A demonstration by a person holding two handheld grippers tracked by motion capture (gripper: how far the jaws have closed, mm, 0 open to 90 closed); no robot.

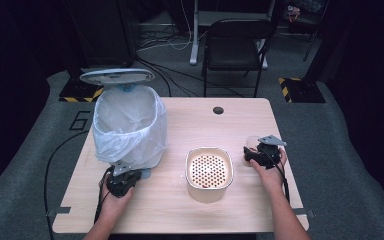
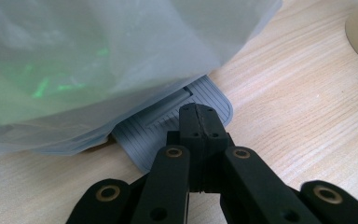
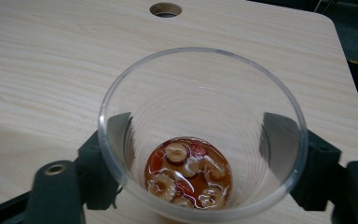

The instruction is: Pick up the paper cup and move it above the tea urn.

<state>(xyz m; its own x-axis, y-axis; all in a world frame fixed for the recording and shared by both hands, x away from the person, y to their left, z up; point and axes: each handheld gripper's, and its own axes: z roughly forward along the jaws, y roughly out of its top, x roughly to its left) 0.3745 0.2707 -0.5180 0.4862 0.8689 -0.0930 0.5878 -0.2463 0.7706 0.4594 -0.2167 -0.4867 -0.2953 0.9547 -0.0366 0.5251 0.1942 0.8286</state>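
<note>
A pedal bin (image 1: 130, 125) lined with a pale plastic bag (image 2: 98, 56) stands at the table's left, its lid (image 1: 116, 76) raised. My left gripper (image 1: 128, 173) is shut, and its tips (image 2: 198, 116) rest on the bin's grey ribbed pedal (image 2: 140, 140). At the right, my right gripper (image 1: 258, 150) has one jaw on each side of a clear plastic cup (image 3: 191, 107), with the pads against its wall. The cup (image 1: 254, 142) holds a little reddish liquid with fruit slices (image 3: 186, 177) and stands on the table.
A cream container with a perforated insert (image 1: 209, 172) stands mid-table between my hands. The wooden table (image 1: 180, 210) has a cable hole (image 1: 218, 110) near its far edge. A black chair (image 1: 235, 45) stands beyond the table.
</note>
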